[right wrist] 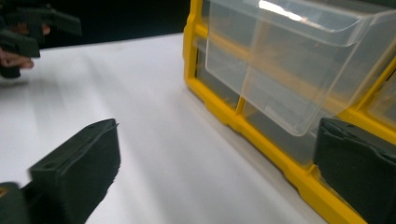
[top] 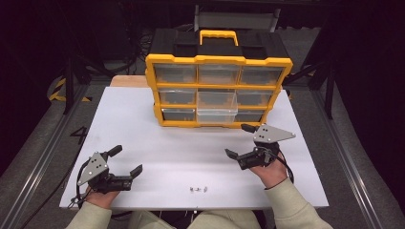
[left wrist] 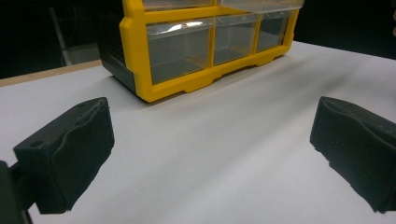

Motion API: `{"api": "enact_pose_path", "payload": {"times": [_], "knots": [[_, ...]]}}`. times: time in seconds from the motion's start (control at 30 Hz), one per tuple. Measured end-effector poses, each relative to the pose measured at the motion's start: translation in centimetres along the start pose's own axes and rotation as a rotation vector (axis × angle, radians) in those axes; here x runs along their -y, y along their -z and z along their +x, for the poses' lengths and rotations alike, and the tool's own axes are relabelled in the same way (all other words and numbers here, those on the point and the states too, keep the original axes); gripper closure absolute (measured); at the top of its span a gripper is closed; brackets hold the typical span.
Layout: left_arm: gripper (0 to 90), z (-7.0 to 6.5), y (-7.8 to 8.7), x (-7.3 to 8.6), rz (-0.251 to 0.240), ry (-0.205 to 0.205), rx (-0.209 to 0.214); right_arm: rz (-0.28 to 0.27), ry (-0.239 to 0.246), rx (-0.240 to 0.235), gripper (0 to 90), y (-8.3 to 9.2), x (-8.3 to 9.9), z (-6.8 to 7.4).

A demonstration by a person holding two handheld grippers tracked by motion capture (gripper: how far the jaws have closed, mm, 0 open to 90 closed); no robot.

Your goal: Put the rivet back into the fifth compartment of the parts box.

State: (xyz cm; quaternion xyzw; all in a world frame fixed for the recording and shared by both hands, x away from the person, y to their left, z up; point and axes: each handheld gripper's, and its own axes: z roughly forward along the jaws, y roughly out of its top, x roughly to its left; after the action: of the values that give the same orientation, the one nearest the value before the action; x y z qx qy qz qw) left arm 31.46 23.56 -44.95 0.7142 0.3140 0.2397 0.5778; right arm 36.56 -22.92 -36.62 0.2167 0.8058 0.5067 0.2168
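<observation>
Right gripper (top: 242, 140) hangs spread wide and empty near the table's (top: 143, 138) right edge, just short of the organizer (top: 217, 90) that stands at the far edge. One clear drawer (top: 217, 106), in the middle column, juts out of the yellow frame while its neighbours sit flush. Left gripper (top: 127, 160) rests near the front left corner, jaws likewise parted with nothing between them, well apart from the organizer. A few tiny screws (top: 198, 189) lie close to the front edge, between the two hands. My reading is that the drawer is open and waiting to be filled, and the step in hand is the turn toward those small parts; the next move calls for a gripper to drop low over the screws and pinch one cleanly off the flat surface, which is fiddly with such broad pads. The right gripper view shows the drawer (right wrist: 299, 60) from close up, empty as far as I can see, which the high view is too distant to settle. The left gripper view shows the organizer's (left wrist: 196, 51) bottom row and bare table ahead.
</observation>
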Motion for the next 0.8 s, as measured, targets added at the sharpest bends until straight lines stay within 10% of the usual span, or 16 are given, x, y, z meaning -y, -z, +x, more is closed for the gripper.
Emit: {"api": "enact_pose_path", "payload": {"times": [0.17, 0.37, 0.67, 0.8], "knots": [[0.6, 0.0, -0.1, 0.0, 0.007, -0.006, 0.001, 0.078, 0.001, -0.050, 7.7, -0.2, -0.9, 0.0], [0.7, 0.1, 0.0, 0.1, 0.008, -0.007, 0.003, 0.196, 0.111, -0.082, 10.2, -0.2, -3.5, 0.7], [0.9, 0.2, 0.1, 0.1, 0.012, 0.002, 0.014, 0.542, 0.212, -0.193, 7.0, -1.6, -5.5, 1.8], [0.8, 0.2, 0.0, 0.2, 0.014, 0.004, 0.016, 0.614, 0.247, -0.207, 8.3, -2.4, -5.7, 2.7]]}}
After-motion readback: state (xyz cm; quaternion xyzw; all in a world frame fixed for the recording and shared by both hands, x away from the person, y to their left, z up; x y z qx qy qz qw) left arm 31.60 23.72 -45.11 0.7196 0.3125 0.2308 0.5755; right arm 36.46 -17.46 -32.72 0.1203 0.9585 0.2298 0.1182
